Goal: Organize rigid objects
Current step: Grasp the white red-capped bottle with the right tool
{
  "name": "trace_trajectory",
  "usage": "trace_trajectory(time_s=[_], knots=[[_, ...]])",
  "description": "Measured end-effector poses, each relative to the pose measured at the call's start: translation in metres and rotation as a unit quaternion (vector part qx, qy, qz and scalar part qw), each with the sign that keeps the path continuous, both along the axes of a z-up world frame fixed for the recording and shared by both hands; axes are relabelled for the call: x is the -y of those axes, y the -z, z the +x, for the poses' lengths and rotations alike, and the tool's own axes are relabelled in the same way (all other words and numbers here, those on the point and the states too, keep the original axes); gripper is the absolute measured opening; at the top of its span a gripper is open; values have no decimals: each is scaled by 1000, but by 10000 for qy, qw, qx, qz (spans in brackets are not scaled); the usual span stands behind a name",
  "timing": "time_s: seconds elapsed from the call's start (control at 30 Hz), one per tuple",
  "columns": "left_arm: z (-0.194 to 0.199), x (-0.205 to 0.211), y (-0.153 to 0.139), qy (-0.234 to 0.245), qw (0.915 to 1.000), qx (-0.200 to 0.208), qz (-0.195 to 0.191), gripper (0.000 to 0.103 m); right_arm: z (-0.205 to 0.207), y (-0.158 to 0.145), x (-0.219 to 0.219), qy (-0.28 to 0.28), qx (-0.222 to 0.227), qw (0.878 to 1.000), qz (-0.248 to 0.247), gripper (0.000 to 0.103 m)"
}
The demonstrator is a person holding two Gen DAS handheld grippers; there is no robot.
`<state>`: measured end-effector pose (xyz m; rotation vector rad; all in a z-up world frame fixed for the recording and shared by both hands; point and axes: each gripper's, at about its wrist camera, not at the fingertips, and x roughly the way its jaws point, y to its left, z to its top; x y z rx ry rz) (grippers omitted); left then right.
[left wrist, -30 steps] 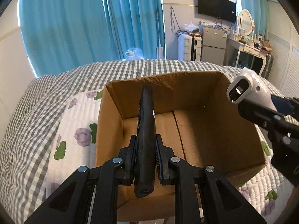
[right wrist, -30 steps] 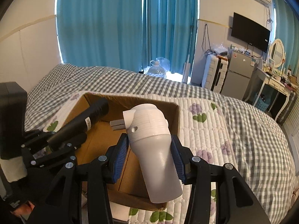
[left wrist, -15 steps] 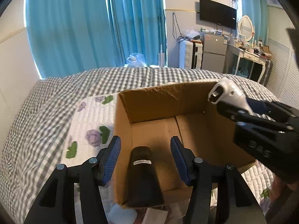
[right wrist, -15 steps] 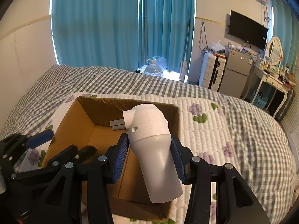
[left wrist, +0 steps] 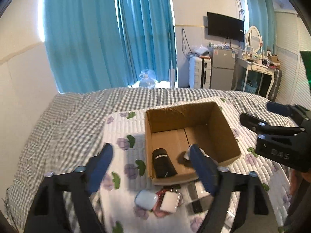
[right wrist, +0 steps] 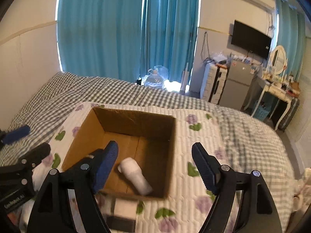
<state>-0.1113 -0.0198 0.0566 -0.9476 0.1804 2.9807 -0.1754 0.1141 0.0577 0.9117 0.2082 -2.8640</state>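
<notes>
Home bedroom: checked bed [right wrist: 136, 95], teal curtains [right wrist: 126, 29] far, wall TV [right wrist: 250, 38], small fridge [right wrist: 235, 85], vanity mirror [right wrist: 278, 59] right.

Right gripper [right wrist: 155, 167] wide apart, holds nothing, hangs over brown box [right wrist: 136, 120]. White tube thing [right wrist: 135, 176] lies on box floor, near front wall. Box sits on flower blanket [right wrist: 194, 141] on checked bed [right wrist: 116, 95]. Left gripper [right wrist: 23, 155] at left edge, beside box.
</notes>
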Motion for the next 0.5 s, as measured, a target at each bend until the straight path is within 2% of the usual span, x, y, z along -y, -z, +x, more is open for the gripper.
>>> trace_trajectory(time_s=[0.17, 0.3, 0.4, 0.5], knots=[[35, 3, -6, 10, 9999, -127, -12, 103, 50, -17, -5, -48, -16, 9998, 178, 90], [49, 3, 3, -20, 9999, -60, 101, 103, 78, -10, -6, -17, 6, 9997, 250, 95], [52, 0, 18, 9, 9998, 75, 178, 103, 94, 9, -9, -35, 126, 9997, 222, 96], [54, -6, 37, -5, 9998, 160, 72, 103, 96, 38, -12, -62, 390, 9991, 136, 96]])
